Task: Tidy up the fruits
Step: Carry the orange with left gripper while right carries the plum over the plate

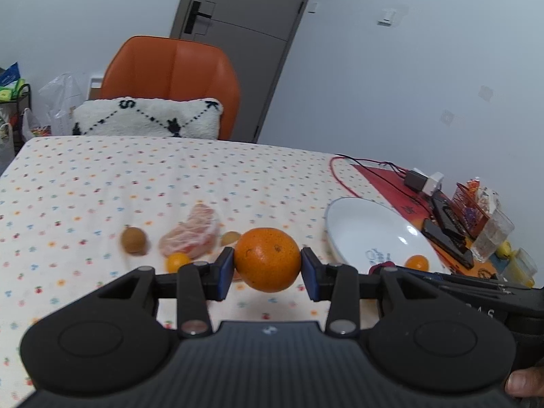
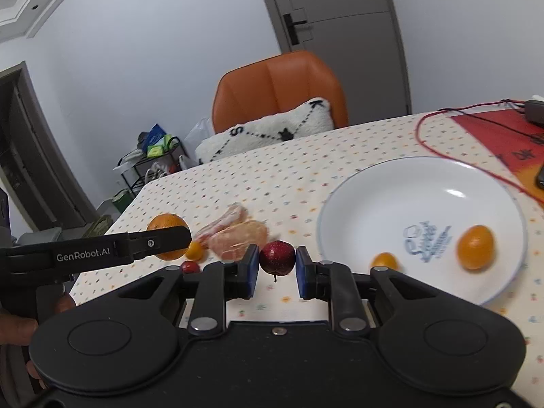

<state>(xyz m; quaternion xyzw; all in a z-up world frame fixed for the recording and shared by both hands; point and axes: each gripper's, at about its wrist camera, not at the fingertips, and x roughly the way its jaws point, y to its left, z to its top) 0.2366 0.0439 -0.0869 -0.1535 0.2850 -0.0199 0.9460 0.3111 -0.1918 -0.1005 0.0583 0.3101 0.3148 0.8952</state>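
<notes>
Left gripper point(image 1: 267, 264): clamped on a big orange point(image 1: 267, 259), blue pads pressed to both its sides, the fruit held up off the surface point(image 1: 102, 176).
Right gripper point(image 2: 277, 262): closed tight on a small dark red fruit point(image 2: 277, 257), its stem hanging below, raised above the cloth near the plate's left rim.
Plate point(image 2: 421, 183): white, with a blue print in the middle, toward the right side of the surface; two small orange fruits lie inside, one point(image 2: 475, 247) near the right rim and another point(image 2: 384, 260) at the near rim.
Fruit on the cloth: a peeled pinkish segment in clear wrap point(image 1: 190, 236) sits about mid-surface; a brown round fruit point(image 1: 134, 240) lies to its left, a second brown one point(image 1: 230, 238) just right of it, a small orange fruit point(image 1: 177, 261) at its near edge, and a small red fruit point(image 2: 189, 267) close by.
Surface covering: white cloth with a small coloured dot pattern.
Right edge: a red mat point(image 1: 384, 180), a red cable point(image 1: 340, 183), a phone point(image 1: 445, 241) and a drinking glass point(image 1: 491, 241).
Far edge: an orange chair point(image 1: 170, 68) with a white cushion point(image 1: 146, 119) on it, a grey door point(image 1: 244, 17) behind.
Person: a thumb point(image 1: 522, 382) shows at the left gripper's handle.
</notes>
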